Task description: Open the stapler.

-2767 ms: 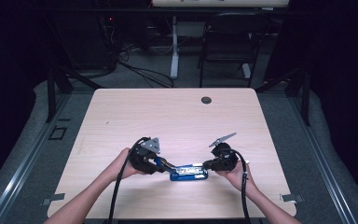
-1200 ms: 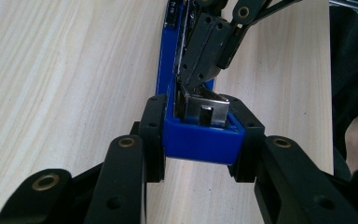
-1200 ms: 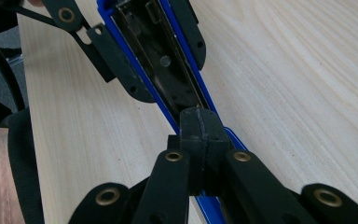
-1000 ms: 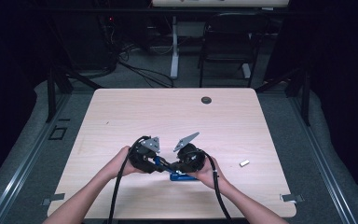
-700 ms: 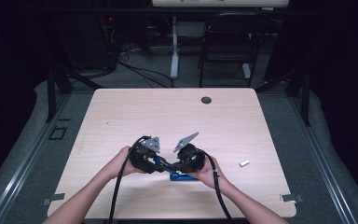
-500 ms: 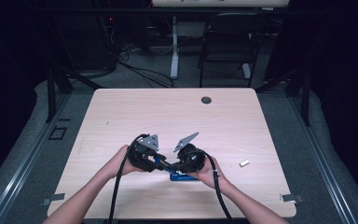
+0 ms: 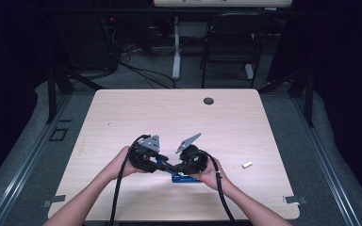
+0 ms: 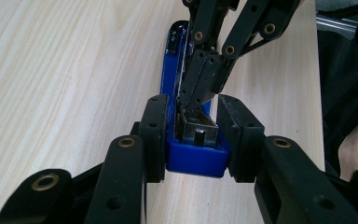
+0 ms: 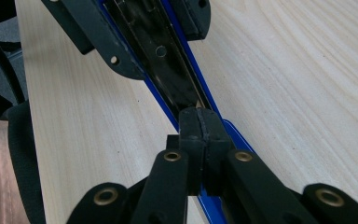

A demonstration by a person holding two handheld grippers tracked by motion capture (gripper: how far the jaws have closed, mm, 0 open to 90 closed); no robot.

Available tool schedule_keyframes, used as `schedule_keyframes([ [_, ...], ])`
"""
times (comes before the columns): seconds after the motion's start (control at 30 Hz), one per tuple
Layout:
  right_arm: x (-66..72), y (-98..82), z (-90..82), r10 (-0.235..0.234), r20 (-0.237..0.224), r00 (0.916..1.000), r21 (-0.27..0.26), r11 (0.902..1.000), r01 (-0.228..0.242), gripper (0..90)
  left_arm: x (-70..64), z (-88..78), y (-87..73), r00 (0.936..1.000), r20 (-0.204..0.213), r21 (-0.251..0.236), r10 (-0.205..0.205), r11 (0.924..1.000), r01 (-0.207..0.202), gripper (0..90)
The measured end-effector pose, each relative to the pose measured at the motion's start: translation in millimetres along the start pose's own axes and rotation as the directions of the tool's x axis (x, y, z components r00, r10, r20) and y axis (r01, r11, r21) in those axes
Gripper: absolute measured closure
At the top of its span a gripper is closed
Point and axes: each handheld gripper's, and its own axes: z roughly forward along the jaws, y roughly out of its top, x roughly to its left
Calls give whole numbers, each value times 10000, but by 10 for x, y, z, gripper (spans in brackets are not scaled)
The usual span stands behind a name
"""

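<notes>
Nearest the person: blue stapler lies flat on the table, close to the near edge, lid swung open so the metal staple channel is exposed.

Left gripper is at the stapler's near end in its own view. The tongs are clamped on the blue base, one pad on each side, holding it down.

Right gripper has its tongs pressed together with nothing between them. The closed tip sits in the stapler's channel like a poker. The left gripper view shows the same tip coming down into the metal trough just ahead of the left pads.

Change: a few seconds ago the right gripper was at the stapler's right end, well apart from the left one. Now it's in over the stapler, nearly touching the left gripper. No motion in either hand over the last second.

A small pale piece now lies on the table right of the stapler, apart from it. It wasn't visible there before. Probably a staple strip, but it's too small to confirm.

My read: the channel is being probed or cleared ahead of reloading, and the strip is the next pick.

Beyond the stapler: dark grommet hole near the table's far edge, then a chair on the floor.
</notes>
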Motion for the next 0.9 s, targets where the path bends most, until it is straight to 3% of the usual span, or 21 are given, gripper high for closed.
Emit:
schedule_keyframes([
  [0.23,-63,-16,-68,109,-51,9999,112,9999,-108,899,20,-5,-18,9999,109,31,31,10000,-32,652],
  [0.5,-223,-107,-284,371,640,9973,92,9992,-378,883,10,2,-22,10000,33,-32,50,10000,-50,651],
  [0.7,-298,-211,-407,363,1132,9929,422,9983,-413,847,13,0,-26,9999,31,-7,95,10000,-95,650],
  [0.8,-342,-276,-477,463,1614,9858,782,9952,-595,820,10,5,-32,9999,-9,-26,155,9999,-155,649],
  [0.9,-392,-347,-568,691,1943,9785,812,9930,-863,804,11,5,-33,9998,-6,-26,174,9998,-174,650],
])
